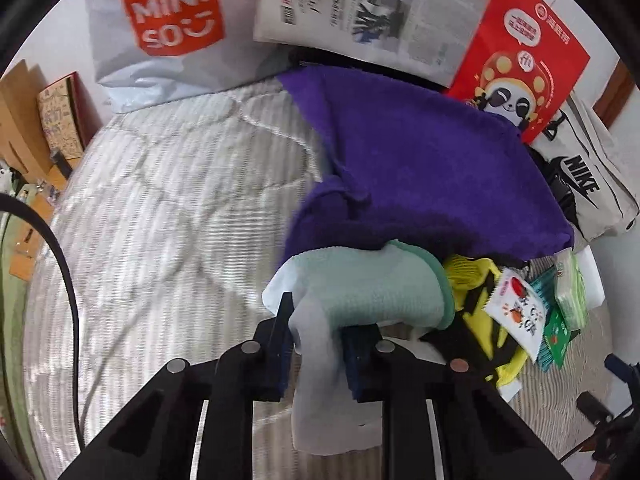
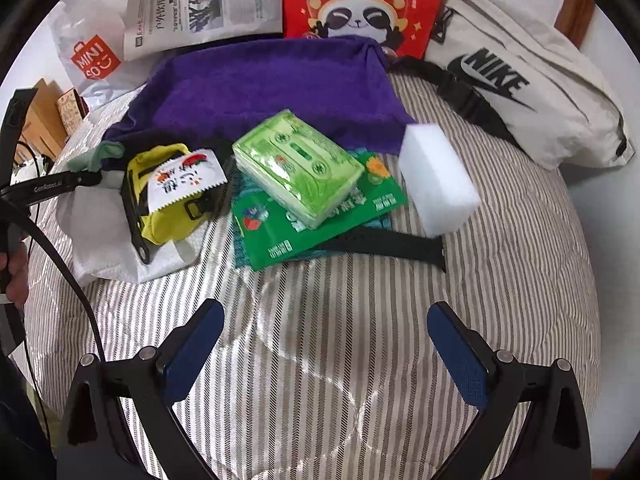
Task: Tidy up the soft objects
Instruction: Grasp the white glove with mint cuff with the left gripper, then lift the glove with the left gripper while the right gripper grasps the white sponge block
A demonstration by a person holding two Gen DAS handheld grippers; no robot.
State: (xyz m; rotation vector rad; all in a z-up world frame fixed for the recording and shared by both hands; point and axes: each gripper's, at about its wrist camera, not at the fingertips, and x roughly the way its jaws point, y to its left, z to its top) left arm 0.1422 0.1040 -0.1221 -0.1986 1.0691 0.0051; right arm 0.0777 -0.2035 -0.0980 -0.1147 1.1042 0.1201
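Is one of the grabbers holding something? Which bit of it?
Yes. The left gripper pinches the pale green-and-grey sock by its grey end. The right gripper is open and holds nothing.

Left gripper (image 1: pixel 316 344) clamped, right gripper (image 2: pixel 326 344) agape.

Open striped bedding (image 2: pixel 320 340) lies before the spread right gripper (image 2: pixel 326 344), with tissue pack (image 2: pixel 298 166), sponge (image 2: pixel 438 178) and yellow pouch (image 2: pixel 168 200) crowding beyond.

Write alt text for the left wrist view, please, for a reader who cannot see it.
The left gripper is shut on a pale green and grey sock above a striped quilt. A purple towel lies just beyond, with a yellow pouch and snack packets to the right.
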